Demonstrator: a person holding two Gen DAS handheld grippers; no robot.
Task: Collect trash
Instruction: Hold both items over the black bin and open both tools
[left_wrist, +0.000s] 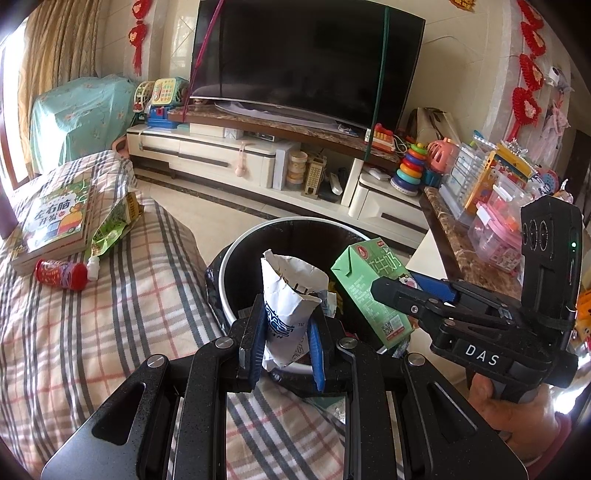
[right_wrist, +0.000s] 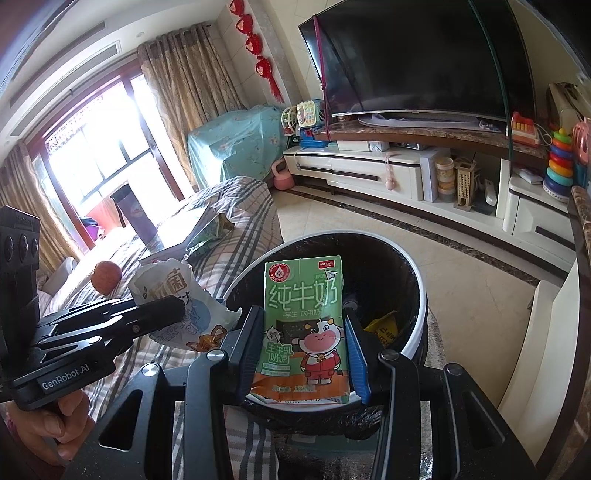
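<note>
My left gripper (left_wrist: 284, 334) is shut on a crumpled white paper wrapper (left_wrist: 290, 295) and holds it upright over the near rim of the round black bin (left_wrist: 236, 254). My right gripper (right_wrist: 303, 343) is shut on a green milk carton (right_wrist: 306, 317) with a cartoon cow, held upright above the bin (right_wrist: 413, 295). In the left wrist view the carton (left_wrist: 369, 291) and the right gripper (left_wrist: 410, 295) come in from the right. In the right wrist view the wrapper (right_wrist: 173, 295) and the left gripper (right_wrist: 166, 314) sit at left. A yellow wrapper (right_wrist: 384, 326) lies inside the bin.
A plaid-covered sofa (left_wrist: 92, 332) at left carries a book (left_wrist: 55, 218), a green snack bag (left_wrist: 110, 229) and a small red can (left_wrist: 61, 275). A TV stand (left_wrist: 258, 155) with a large TV (left_wrist: 306, 55) is beyond. A cluttered marble-topped table (left_wrist: 476, 266) stands at right.
</note>
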